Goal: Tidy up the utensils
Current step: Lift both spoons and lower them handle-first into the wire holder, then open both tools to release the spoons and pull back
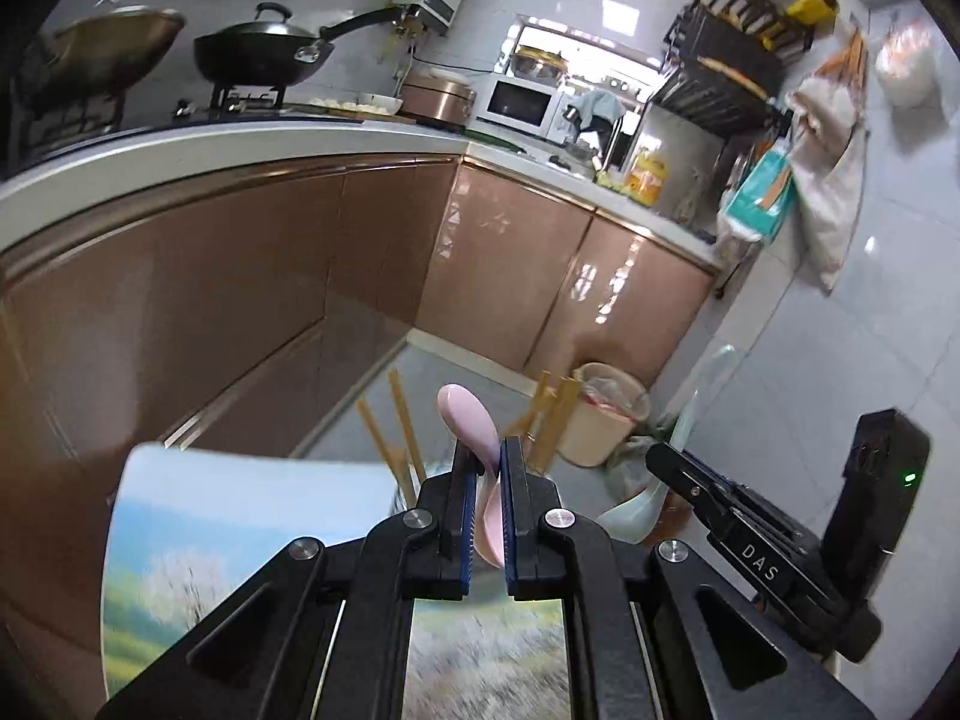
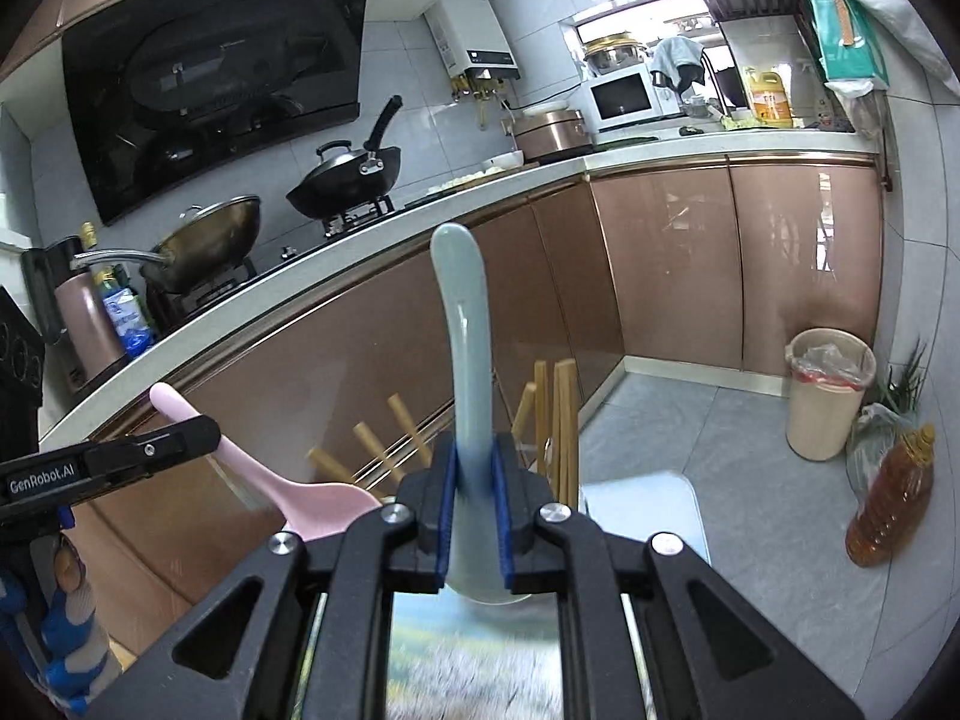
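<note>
While each gripper clamps a spoon, both utensils ride in the air above the printed mat (image 2: 648, 510), low in the frame. The left gripper (image 1: 489, 480) pinches the pink spoon (image 1: 465, 414) by its handle, bowl hanging toward the camera; the right gripper (image 2: 474, 480) squeezes the pale blue spoon (image 2: 462, 324) near the bowl end, its handle pointing up at centre frame. Just beyond the fingertips stand wooden chopsticks (image 2: 561, 414) in a holder (its body is mostly hidden behind the jaws). To do this step well, I would bring one spoon over the holder at a time, tilt it upright, keep clear of the leaning chopsticks, and only let go once its lower end is inside.
</note>
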